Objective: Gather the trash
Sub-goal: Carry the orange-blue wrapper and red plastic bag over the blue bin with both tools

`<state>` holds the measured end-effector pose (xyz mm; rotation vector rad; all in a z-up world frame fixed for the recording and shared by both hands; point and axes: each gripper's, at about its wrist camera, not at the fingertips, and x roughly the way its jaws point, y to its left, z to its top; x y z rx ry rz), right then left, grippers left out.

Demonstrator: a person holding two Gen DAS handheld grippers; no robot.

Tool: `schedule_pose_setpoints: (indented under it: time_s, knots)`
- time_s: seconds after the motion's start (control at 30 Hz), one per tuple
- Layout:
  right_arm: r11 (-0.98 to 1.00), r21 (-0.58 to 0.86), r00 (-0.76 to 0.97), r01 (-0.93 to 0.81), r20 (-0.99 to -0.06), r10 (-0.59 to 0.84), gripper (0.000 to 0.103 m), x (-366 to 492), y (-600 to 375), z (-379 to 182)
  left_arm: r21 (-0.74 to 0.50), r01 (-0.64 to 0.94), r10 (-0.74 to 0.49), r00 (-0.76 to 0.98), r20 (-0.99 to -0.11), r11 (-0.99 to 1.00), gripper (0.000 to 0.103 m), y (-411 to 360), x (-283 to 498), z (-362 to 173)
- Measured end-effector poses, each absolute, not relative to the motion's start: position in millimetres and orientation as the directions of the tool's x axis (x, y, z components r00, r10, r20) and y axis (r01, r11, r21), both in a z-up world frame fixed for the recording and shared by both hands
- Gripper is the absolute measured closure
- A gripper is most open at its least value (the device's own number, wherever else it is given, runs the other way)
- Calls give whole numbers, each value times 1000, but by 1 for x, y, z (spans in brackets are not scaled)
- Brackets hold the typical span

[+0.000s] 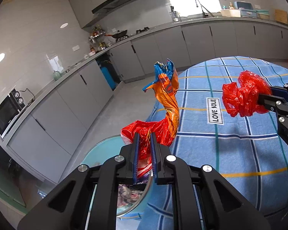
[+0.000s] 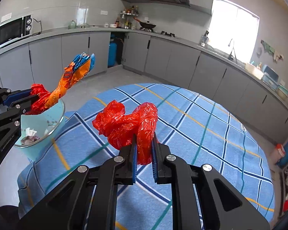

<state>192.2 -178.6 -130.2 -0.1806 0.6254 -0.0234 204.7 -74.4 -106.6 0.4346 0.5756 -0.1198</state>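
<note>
My left gripper (image 1: 144, 136) is shut on a twisted snack wrapper (image 1: 166, 95), red at the base, orange and blue at the top, which sticks up over the table's left edge. The same wrapper (image 2: 67, 80) and left gripper (image 2: 35, 98) show at the left of the right wrist view, just above a light-blue bin (image 2: 42, 122) with scraps inside. My right gripper (image 2: 144, 136) is shut on a crumpled red plastic bag (image 2: 124, 124), held above the blue plaid tablecloth (image 2: 201, 134). In the left wrist view that bag (image 1: 243, 94) and right gripper (image 1: 261, 100) hang at the right.
The bin's rim (image 1: 98, 147) lies directly below my left fingers, off the table's left edge. Grey kitchen cabinets (image 1: 163, 46) and a counter with a microwave (image 2: 13, 30) and a wok (image 2: 146, 25) run along the walls. A blue gas cylinder (image 2: 112, 53) stands in an open cabinet.
</note>
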Motion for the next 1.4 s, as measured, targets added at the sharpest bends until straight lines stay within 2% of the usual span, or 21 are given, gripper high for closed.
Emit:
schedule_pose_setpoints:
  time_s: [0.43, 1.4]
  knots:
    - [980, -181, 839, -82, -543, -30, 90, 186, -154, -115, 362, 144, 75, 847, -527, 921, 92, -34, 198, -100]
    - [959, -195, 845, -206, -529, 74, 90, 203, -97, -109, 368, 1, 207, 826, -525, 930, 92, 30, 203, -100]
